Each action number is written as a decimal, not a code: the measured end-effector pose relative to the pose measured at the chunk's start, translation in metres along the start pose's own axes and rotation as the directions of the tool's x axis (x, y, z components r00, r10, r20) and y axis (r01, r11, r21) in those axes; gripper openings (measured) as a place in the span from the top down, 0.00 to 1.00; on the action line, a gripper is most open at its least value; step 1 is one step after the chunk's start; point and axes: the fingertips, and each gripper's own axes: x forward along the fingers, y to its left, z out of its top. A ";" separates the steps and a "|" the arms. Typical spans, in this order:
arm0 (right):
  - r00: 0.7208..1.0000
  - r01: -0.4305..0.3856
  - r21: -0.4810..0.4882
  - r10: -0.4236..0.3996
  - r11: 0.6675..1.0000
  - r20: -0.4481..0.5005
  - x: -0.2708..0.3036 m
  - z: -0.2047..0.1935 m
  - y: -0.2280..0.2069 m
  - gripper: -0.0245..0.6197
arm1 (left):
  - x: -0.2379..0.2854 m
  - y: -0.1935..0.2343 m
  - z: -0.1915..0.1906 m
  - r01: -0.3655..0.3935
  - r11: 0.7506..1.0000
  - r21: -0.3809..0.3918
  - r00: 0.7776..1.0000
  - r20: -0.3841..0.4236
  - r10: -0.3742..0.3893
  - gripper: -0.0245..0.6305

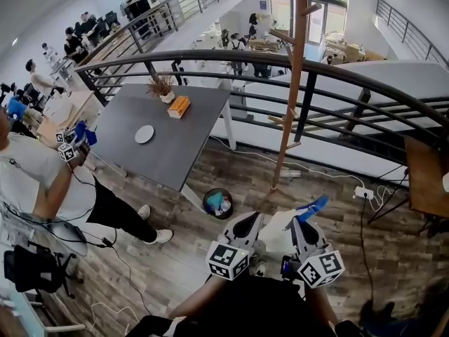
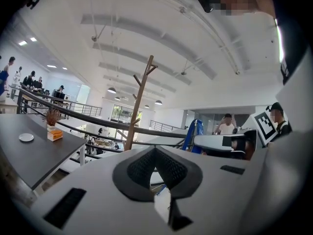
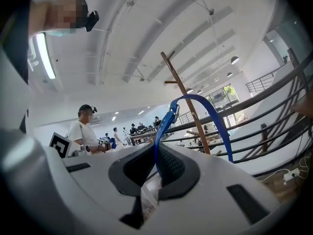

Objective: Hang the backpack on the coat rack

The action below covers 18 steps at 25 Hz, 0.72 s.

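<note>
Curving behind the coat rack is a long black railing. Left of the coat rack stands a big grey table. The coat rack is a tall brown wooden pole with short pegs, and its pegs are bare. Far to the left of the coat rack, past the table, stands a person in a white top.

The backpack looks white and has a blue strap. It is not on the coat rack. It is held up low in the head view, near the foot of the coat rack, between the two grippers.

The right gripper has its jaws squeezed onto the blue strap, which loops up out of them. The left gripper sits just left of it. Its jaws are pressed together at the tips. A white bit shows in the gap behind its pads, but I cannot tell if it is pinched.

A small round bin sits on the floor left of the coat rack's foot. On the table are a small plant, an orange box and a white disc.
</note>
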 end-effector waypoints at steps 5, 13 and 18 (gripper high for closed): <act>1.000 0.014 0.003 -0.014 1.000 -0.004 0.009 0.003 -0.011 0.93 | 0.012 0.005 0.002 0.006 1.000 -0.004 1.000 0.005 -0.006 0.95; 0.999 0.035 0.011 -0.035 0.999 -0.008 0.027 0.002 -0.009 0.93 | 0.023 0.023 0.004 0.032 0.999 -0.016 0.999 -0.002 -0.032 0.95; 0.997 0.075 0.024 -0.075 0.997 0.005 0.046 0.004 -0.021 0.93 | 0.040 0.039 0.002 0.073 0.997 -0.019 0.997 -0.025 -0.074 0.95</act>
